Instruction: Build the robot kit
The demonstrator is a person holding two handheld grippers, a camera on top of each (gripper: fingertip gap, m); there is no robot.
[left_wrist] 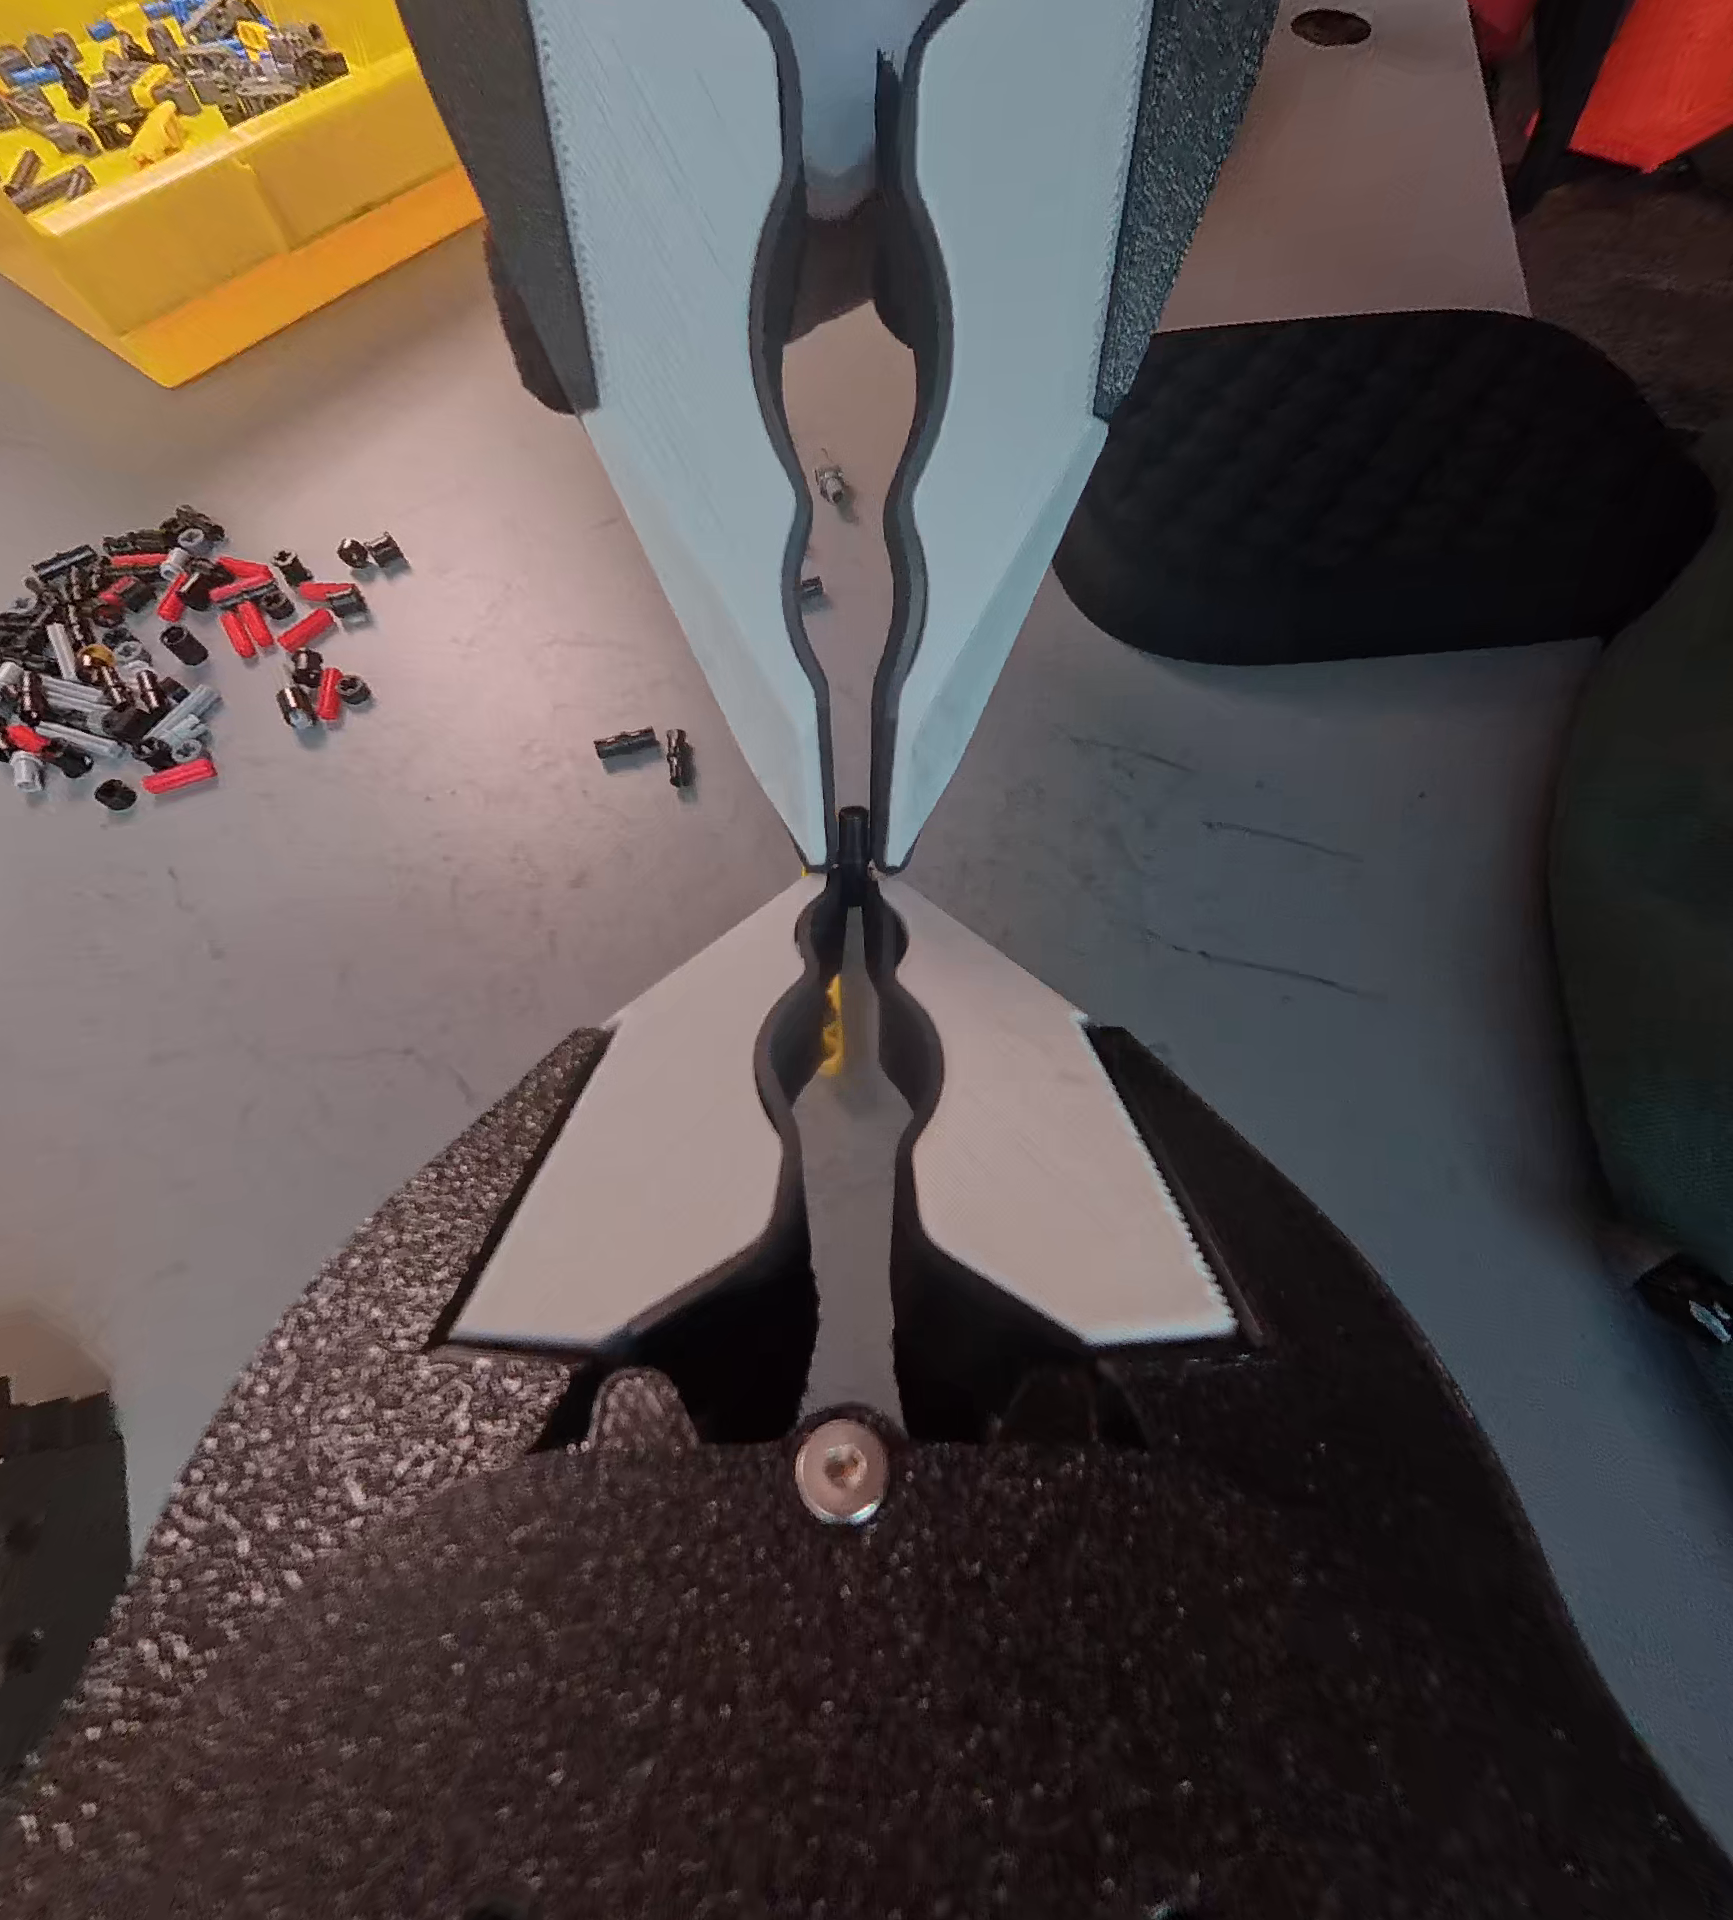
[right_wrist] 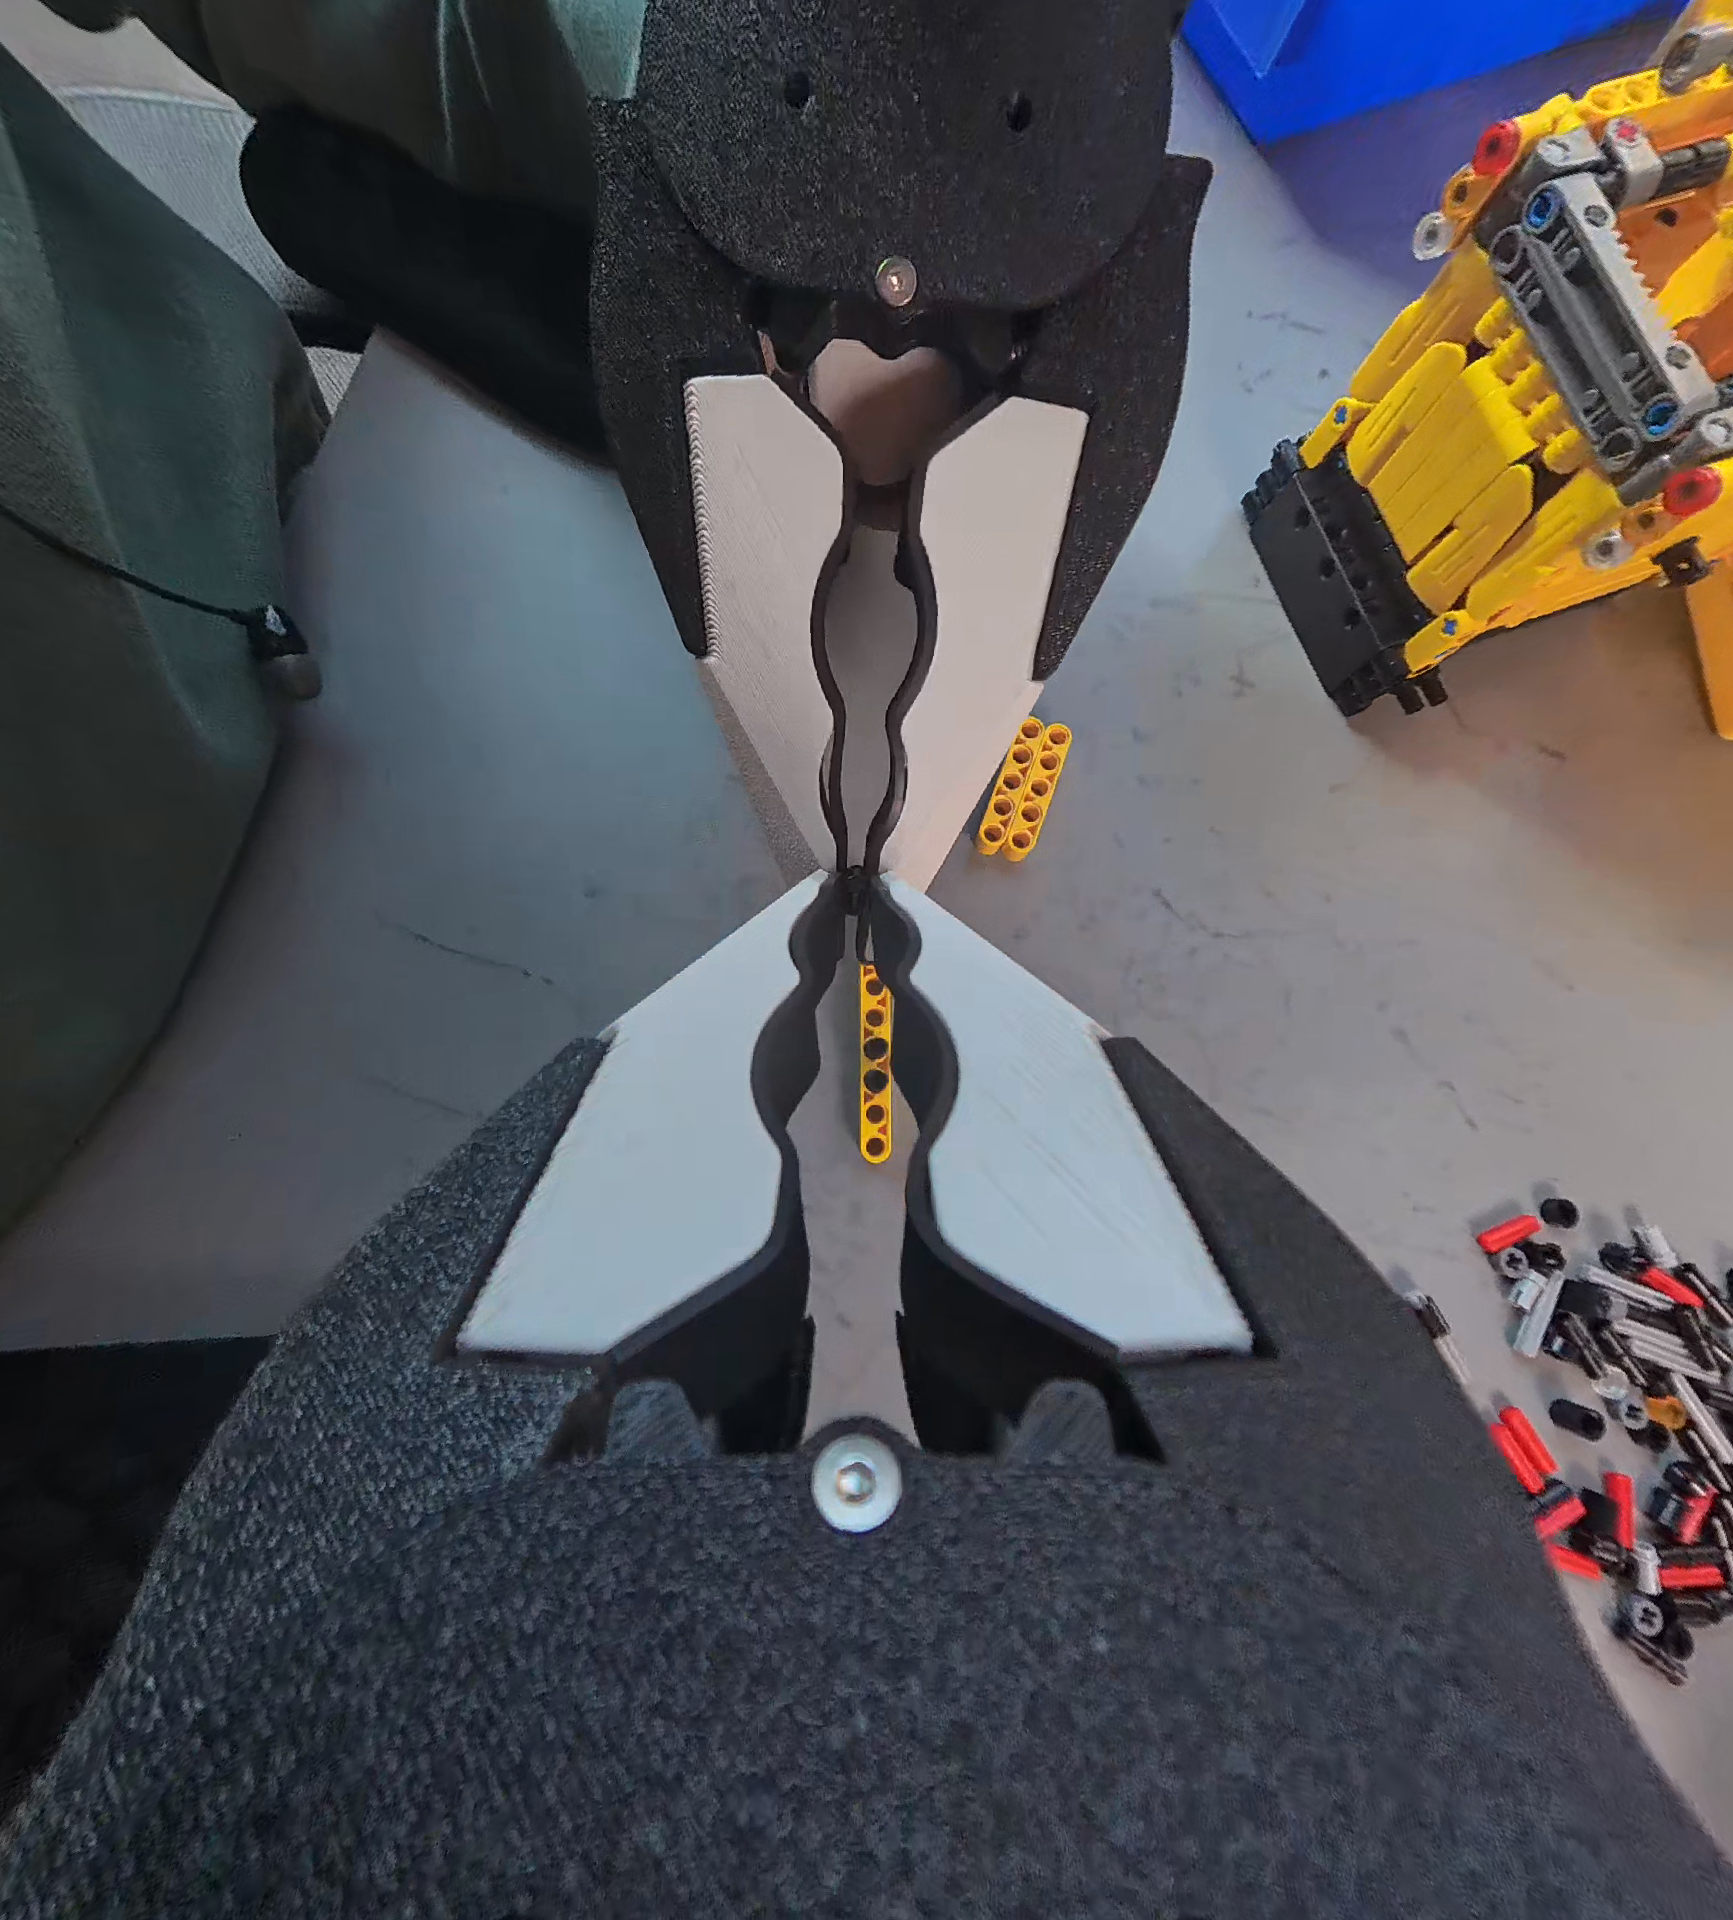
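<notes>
My two grippers meet tip to tip above the grey table (left_wrist: 322, 1039). My left gripper (left_wrist: 844, 891) is shut, and a thin yellow beam with holes (left_wrist: 834, 1029) hangs down from its tips. My right gripper (left_wrist: 851, 854) faces it from above in the left wrist view. It is shut on a small black pin (left_wrist: 851, 836), which sits at the beam's top end. In the right wrist view, my right gripper (right_wrist: 854, 891) is at the bottom and the left gripper (right_wrist: 857, 860) is opposite. The yellow beam (right_wrist: 875, 1060) shows through the gap between the right fingers.
A pile of red, black and grey pins (left_wrist: 114, 665) lies on the table and also shows in the right wrist view (right_wrist: 1672, 1434). Also here are a yellow parts bin (left_wrist: 218, 260), a yellow brick vehicle (right_wrist: 1568, 416), two joined yellow beams (right_wrist: 1023, 787), loose black pins (left_wrist: 644, 746), a black pad (left_wrist: 1361, 488) and a person's green sleeve (right_wrist: 62, 520). Only a small space, under 4 cm, lies between the two pairs of fingers.
</notes>
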